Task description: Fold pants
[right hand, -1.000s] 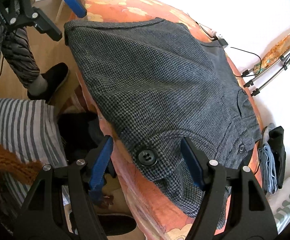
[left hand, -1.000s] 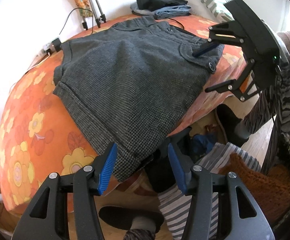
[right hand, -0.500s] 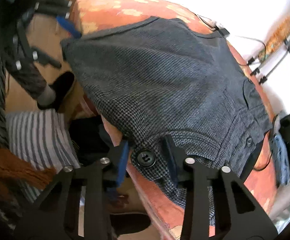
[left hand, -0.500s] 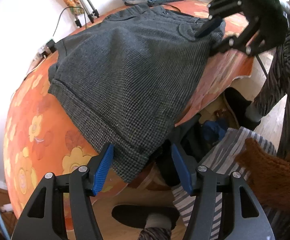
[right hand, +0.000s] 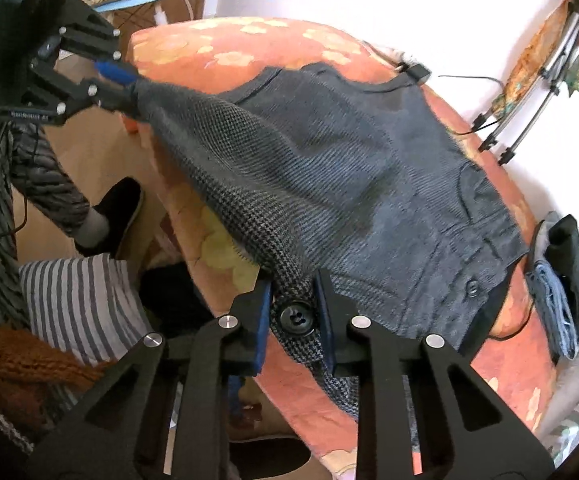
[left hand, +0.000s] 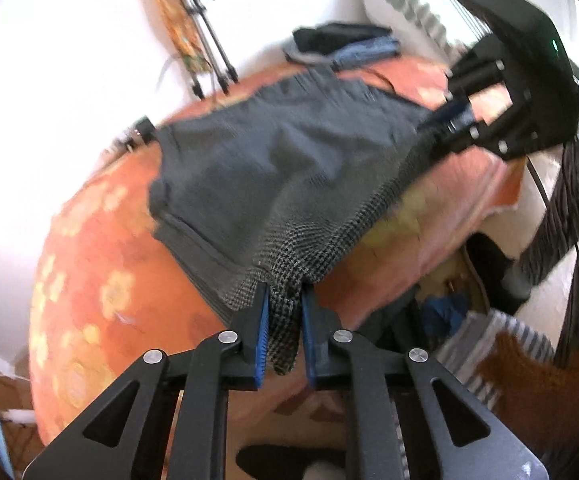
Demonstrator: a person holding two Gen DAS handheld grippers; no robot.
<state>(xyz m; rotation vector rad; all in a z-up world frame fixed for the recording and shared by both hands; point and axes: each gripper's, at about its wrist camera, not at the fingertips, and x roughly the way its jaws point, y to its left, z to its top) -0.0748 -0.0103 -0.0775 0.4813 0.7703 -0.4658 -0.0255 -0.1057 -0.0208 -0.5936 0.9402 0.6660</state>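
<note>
We have the pants (left hand: 289,168) spread on the orange flowered bed (left hand: 101,280), filling the middle of both views, near edge lifted off the cover. Left claw (left hand: 283,332), bottom centre of its view, is clamped tight on the hem corner, cloth bunched between the blue pads. Right claw (right hand: 295,320), bottom centre of its own view, has its jaws closing on the waistband corner with the black button (right hand: 296,319) between the pads, which press the fabric. We judge this two-corner hold is there so the near edge can be carried across the far half in one even fold, no sag in the middle. Compared with a second ago: both claws stood open around flat cloth, now both grip and the edge hangs taut between them, raised, showing bed cover underneath. The folded clothes (right hand: 565,280) at the right edge of the right view look unmoved. Left view is motion-blurred.
</note>
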